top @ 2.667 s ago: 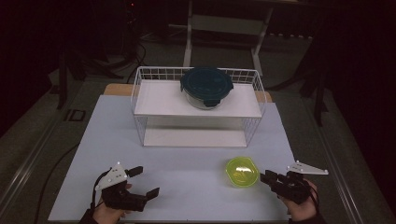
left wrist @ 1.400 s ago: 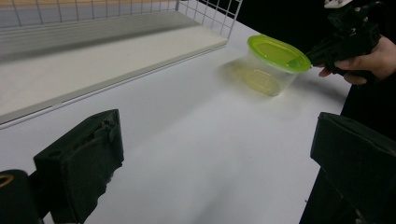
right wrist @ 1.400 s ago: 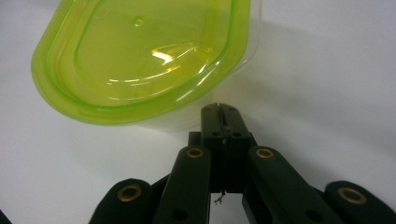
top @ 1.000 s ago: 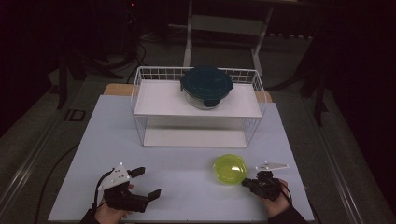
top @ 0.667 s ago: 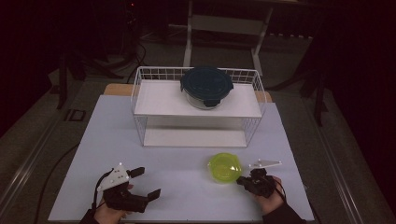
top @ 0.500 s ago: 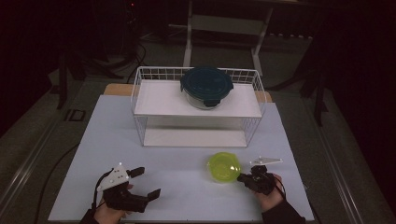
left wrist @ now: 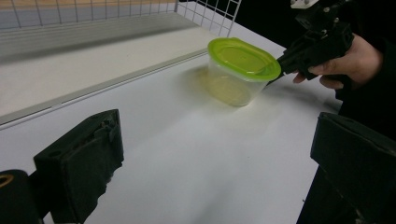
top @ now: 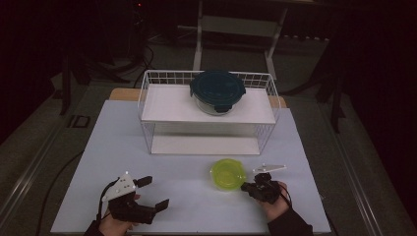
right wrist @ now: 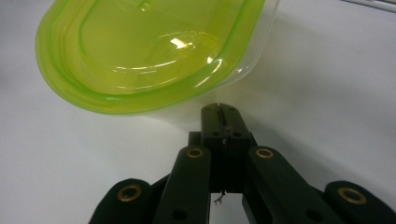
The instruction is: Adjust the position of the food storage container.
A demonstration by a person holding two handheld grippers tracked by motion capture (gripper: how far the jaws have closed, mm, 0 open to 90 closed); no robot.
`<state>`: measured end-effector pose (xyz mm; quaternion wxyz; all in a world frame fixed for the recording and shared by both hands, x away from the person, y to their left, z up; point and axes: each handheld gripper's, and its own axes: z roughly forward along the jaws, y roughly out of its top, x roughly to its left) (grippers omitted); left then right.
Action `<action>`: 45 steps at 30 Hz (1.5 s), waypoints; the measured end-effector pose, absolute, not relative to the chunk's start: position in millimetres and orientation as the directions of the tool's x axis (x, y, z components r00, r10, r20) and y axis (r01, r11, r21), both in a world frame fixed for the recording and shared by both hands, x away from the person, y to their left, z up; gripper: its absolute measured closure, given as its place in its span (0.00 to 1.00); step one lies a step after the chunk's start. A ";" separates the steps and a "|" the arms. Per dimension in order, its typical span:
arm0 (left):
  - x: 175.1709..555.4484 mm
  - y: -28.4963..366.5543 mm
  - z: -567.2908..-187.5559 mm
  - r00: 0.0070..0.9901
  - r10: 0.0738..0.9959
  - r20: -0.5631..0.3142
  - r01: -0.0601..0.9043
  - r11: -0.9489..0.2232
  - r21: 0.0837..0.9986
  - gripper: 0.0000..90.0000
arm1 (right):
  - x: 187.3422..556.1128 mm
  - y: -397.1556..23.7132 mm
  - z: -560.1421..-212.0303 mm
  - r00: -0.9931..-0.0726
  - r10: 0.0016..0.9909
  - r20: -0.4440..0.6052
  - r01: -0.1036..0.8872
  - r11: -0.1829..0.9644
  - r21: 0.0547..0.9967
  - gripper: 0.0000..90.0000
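- Right gripper view: the right gripper [right wrist: 219, 109], jaws pressed together with nothing between them, butts the green-lidded container [right wrist: 149, 51] on the white table [top: 187, 177]; pushing low on its wall should prevent tipping.
- High view: the left gripper [top: 153, 192] rests open, empty.
- Since 2.7 s earlier, the container sits further left, nearer the wire rack [top: 209, 105].

In the right gripper view the green-lidded container [right wrist: 154, 51] is cut off by the top edge, and its rim hides the tips of the right gripper [right wrist: 219, 112], so whether they touch its wall cannot be told. In the left gripper view the left gripper [left wrist: 219, 154] is cut off at the bottom and right edges. In the high view the contents of the dark-lidded bowl [top: 218, 91] are hidden under its lid, and the room behind the wire rack [top: 147, 93] is too dark to read.
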<state>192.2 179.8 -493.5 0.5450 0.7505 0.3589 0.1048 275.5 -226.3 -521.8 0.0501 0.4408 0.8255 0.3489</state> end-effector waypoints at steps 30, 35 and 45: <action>191.3 182.7 -491.7 0.721 0.652 -0.236 0.418 -0.137 0.898 0.02 | 287.5 -183.3 -523.4 -0.658 0.713 0.241 0.670 0.408 0.620 1.00; 190.9 182.8 -491.6 0.722 0.650 -0.237 0.417 -0.136 0.899 0.02 | 289.0 -178.6 -523.8 -0.661 0.709 0.246 0.670 0.411 0.619 1.00; 190.5 183.5 -491.5 0.721 0.650 -0.240 0.417 -0.131 0.899 0.02 | 290.7 -171.9 -525.8 -0.671 0.701 0.243 0.663 0.421 0.619 0.99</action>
